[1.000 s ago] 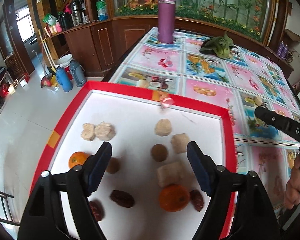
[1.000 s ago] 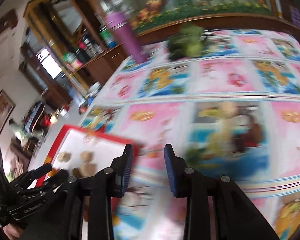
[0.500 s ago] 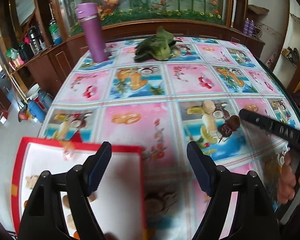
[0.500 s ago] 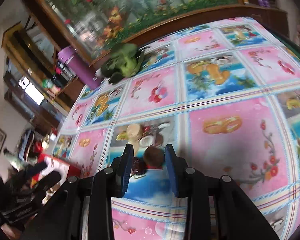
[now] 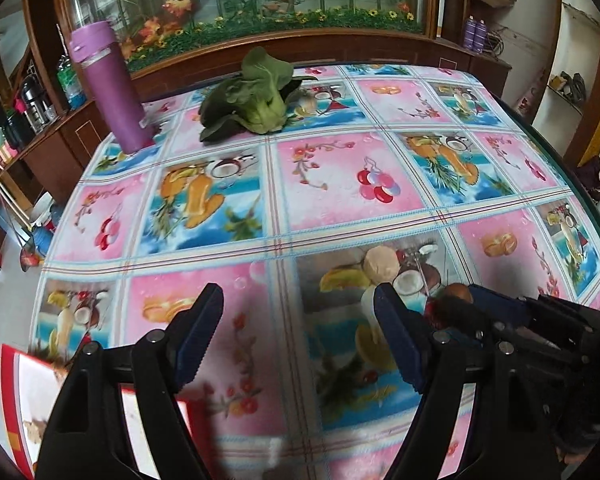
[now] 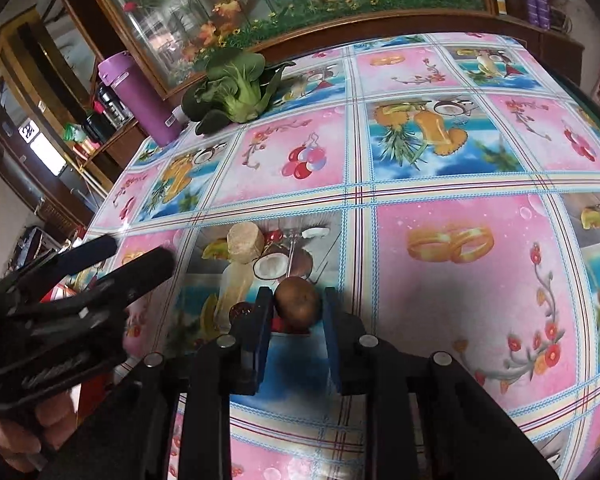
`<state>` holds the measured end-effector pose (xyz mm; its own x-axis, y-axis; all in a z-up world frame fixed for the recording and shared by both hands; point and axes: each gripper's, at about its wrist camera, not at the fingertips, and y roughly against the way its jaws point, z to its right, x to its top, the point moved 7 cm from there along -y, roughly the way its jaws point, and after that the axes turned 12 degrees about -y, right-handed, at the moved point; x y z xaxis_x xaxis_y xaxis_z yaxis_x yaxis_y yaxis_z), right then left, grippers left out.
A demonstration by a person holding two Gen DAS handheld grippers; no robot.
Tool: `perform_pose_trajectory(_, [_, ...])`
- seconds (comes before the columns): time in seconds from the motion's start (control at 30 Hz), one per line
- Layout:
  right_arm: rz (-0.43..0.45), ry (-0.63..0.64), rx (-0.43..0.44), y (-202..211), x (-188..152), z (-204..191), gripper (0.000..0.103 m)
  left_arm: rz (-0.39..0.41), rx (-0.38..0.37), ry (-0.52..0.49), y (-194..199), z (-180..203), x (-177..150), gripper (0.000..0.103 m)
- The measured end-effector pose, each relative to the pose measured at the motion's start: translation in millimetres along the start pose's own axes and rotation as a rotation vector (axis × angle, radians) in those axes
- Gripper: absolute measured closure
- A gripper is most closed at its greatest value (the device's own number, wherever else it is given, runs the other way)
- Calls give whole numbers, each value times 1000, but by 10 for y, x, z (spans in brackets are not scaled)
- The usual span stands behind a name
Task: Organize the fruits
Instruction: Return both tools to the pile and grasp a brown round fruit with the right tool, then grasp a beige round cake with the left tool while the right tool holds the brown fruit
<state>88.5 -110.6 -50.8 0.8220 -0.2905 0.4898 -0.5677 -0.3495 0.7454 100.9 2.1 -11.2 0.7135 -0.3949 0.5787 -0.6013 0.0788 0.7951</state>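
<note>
Where the right gripper [image 6: 296,316] reached down to the patterned tablecloth [image 6: 460,288], a round brown fruit [image 6: 297,302] sat between its blue-padded fingers [image 6: 260,320], dull-skinned and a little glossy on top; the jaws stood narrow on either side of it, though whether the pads actually pressed it could not be told. Just left of the left finger lay a small dark red fruit [image 6: 241,310], partly hidden, and farther back a pale tan round piece [image 6: 245,242] rested on the cloth. The left wrist view showed what the right did not: a red-edged white tray [image 5: 16,392] at the near left corner, mostly cut off, with blurred pale bits on it. There the left gripper [image 5: 298,338] hung above the cloth with its fingers spread wide and nothing between them, and the right gripper appeared from the side at the brown fruit. Far back stood a purple flask [image 5: 108,88] and a leafy green vegetable [image 5: 252,100], well apart from the fruit. The middle of the cloth lay open; its right edge curved away close by.
</note>
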Motion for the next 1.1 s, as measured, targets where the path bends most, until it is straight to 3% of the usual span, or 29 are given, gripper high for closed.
perform_pose_trajectory(0.23, [7,-212,17,109,167,397,80,-27,-44,26,-285,185,133,25])
perform_pose_trajectory(0.5, [-1,-245,40,127,157,393,80,-57,-58,49,-519,340,156,25])
perform_pose_trajectory(0.6, [-3,-234,36,119,145,372,80,-44,-54,66,-516,318,158,34])
perform_pose_trajectory(0.77, [0,-220,34,104,143,343,80,-22,-62,56,-473,329,165,75])
perform_pose_trajectory(1.1, [45,-139,42,155,139,184,80,0,-60,95,-198,224,30,77])
